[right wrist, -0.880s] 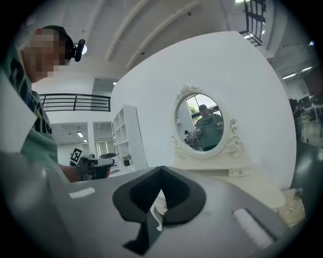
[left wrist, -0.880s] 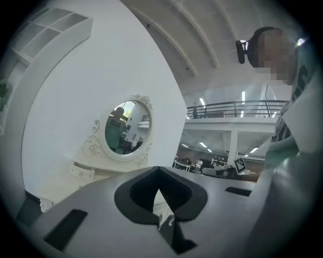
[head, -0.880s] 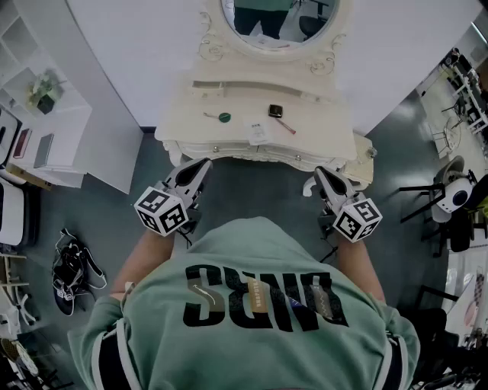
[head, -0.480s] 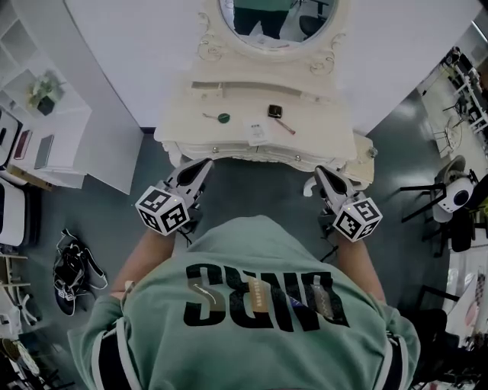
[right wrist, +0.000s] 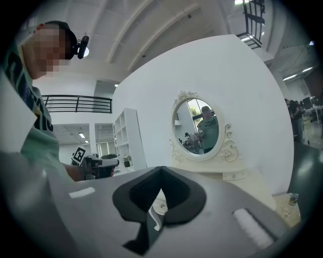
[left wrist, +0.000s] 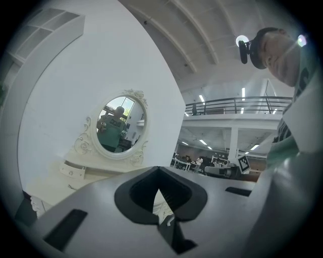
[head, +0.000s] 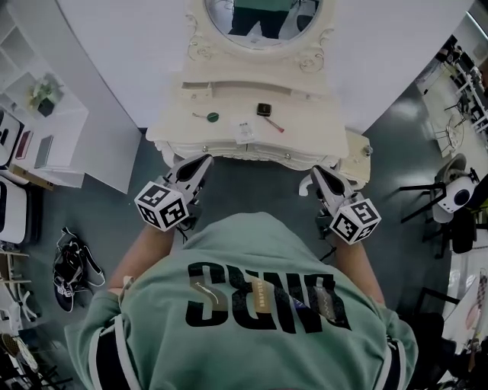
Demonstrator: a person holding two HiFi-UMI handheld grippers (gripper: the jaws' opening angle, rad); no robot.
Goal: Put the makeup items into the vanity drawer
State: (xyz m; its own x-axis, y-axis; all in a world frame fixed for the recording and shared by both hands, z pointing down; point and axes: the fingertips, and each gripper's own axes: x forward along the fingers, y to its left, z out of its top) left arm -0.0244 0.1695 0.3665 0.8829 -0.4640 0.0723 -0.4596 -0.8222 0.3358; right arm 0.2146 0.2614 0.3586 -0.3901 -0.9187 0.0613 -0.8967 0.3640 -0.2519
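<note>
The cream vanity (head: 305, 133) stands ahead of me under its oval mirror (head: 259, 15). On its top lie a small green round item (head: 212, 117), a white card (head: 244, 131), a dark compact (head: 264, 109) and a thin red pencil (head: 275, 126). The front drawer (head: 252, 150) looks closed. My left gripper (head: 201, 162) hovers just short of the vanity's left front corner, jaws shut and empty. My right gripper (head: 310, 178) hangs near the right front corner, also shut with nothing in it. Both gripper views show the mirror (left wrist: 121, 126) (right wrist: 199, 128) beyond closed jaws.
A white shelf unit (head: 46, 114) stands to the left, and a pair of shoes (head: 72, 268) lies on the floor below it. A small cream stand (head: 357, 158) adjoins the vanity's right side. Chairs and gear (head: 451, 199) crowd the far right.
The vanity has slid slightly up and left in the head view. Both grippers stay shut and almost where they were, a touch higher in the picture.
</note>
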